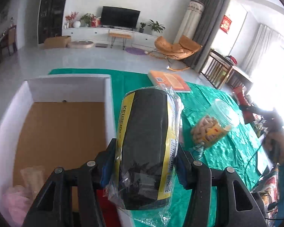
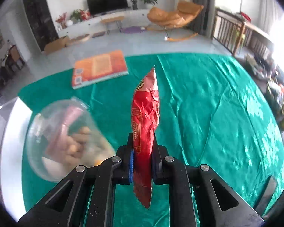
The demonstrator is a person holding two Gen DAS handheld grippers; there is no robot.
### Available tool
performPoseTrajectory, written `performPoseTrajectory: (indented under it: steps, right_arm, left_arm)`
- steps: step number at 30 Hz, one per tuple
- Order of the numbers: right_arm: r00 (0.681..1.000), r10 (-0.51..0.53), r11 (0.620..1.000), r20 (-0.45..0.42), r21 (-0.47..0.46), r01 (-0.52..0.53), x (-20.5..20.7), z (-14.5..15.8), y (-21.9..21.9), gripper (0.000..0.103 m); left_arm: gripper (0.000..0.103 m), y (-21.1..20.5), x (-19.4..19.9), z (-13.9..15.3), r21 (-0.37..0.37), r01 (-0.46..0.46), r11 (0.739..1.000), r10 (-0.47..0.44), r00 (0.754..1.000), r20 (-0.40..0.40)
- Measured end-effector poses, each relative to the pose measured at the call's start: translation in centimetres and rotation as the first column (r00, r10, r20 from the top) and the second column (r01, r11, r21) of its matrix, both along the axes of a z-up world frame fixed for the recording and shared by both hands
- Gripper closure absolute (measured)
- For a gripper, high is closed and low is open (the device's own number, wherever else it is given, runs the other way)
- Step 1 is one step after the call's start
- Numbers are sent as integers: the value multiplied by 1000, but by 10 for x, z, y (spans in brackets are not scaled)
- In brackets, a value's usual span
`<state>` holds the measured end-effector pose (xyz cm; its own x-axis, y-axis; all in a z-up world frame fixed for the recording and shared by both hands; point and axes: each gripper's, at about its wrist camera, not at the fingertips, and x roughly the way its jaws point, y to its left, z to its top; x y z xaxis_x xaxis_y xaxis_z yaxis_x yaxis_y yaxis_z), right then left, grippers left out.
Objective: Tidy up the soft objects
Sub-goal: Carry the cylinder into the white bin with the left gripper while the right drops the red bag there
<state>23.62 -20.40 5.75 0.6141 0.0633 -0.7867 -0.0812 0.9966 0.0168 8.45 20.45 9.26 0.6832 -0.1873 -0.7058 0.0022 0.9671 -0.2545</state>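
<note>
Left wrist view shows the left gripper [image 1: 147, 162] with jaws clamped on a wrapped black roll [image 1: 147, 141] beside the white box [image 1: 108, 94], right gripper [image 2: 142, 162] pinching a red packet [image 2: 145, 117] above the green bench [image 2: 208, 113]; both look mid-carry, next needing lowering into the box.

Wrapped roll [image 1: 145, 147]: showing black with yellow side bands under clear film.
Packet [image 2: 145, 121]: showing red with gold line ornament.
Tablecloth [image 2: 208, 104]: gleaming green.
Book [image 2: 99, 69]: showing orange.
Box [image 1: 70, 87]: showing white walls, brown floor.
</note>
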Motion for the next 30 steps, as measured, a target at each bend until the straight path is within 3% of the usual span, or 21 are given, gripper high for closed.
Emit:
performPoseTrajectory:
  steps: [3,6,8,9,10,11,12,13,15,19,23,26,30]
  right_arm:
    - [982,188,981,15,36,-189,-27,34,78,88]
    - [922,386,912,6,151,-383,-61,43,166,88]
    - [869,495,842,5,243,-481,-84,37,222,88]
    - [843,538,806,1,293,-515,-93,32,245,84]
    - [818,575,765,3,353,-539,-100,26,266,72]
    - [793,609,720,7,415,-556,-107,20,283,52]
    - [775,632,695,1,441,-567,-112,13,296,15]
    - [770,638,693,3,433,-576,-117,10,304,17]
    - [778,629,714,4,393,-579,-126,3,303,17]
    - [859,508,840,56,186,-509,-138,-14,248,17]
    - [953,299,954,42,27,-300,-147,-60,164,17]
    - [995,100,995,-16,-16,-100,-153,-109,91,17]
    - [994,-99,993,-38,-70,96,-166,-150,28,17]
  left_arm:
    - [48,42,-24,1,74,-96,993,98,995,-28]
    - [44,82,-48,-11,170,-201,965,215,975,-63]
    - [31,103,-62,-22,213,-263,941,286,955,-83]
    - [18,109,-68,-26,211,-284,935,306,949,-81]
    - [12,116,-74,-27,200,-310,929,329,942,-70]
    - [12,120,-79,-28,193,-331,924,348,936,-59]
    - [12,122,-82,-28,191,-347,918,362,931,-50]
    - [11,123,-84,-28,191,-356,915,369,929,-39]
    - [11,119,-86,-26,179,-347,921,355,935,-14]
    - [11,86,-77,-18,143,-261,955,260,965,28]
    - [11,14,-66,-12,84,-50,995,46,998,48]
    - [11,-53,-62,-13,50,131,990,-133,990,41]
    - [11,-142,-58,-42,5,330,944,-330,943,-38]
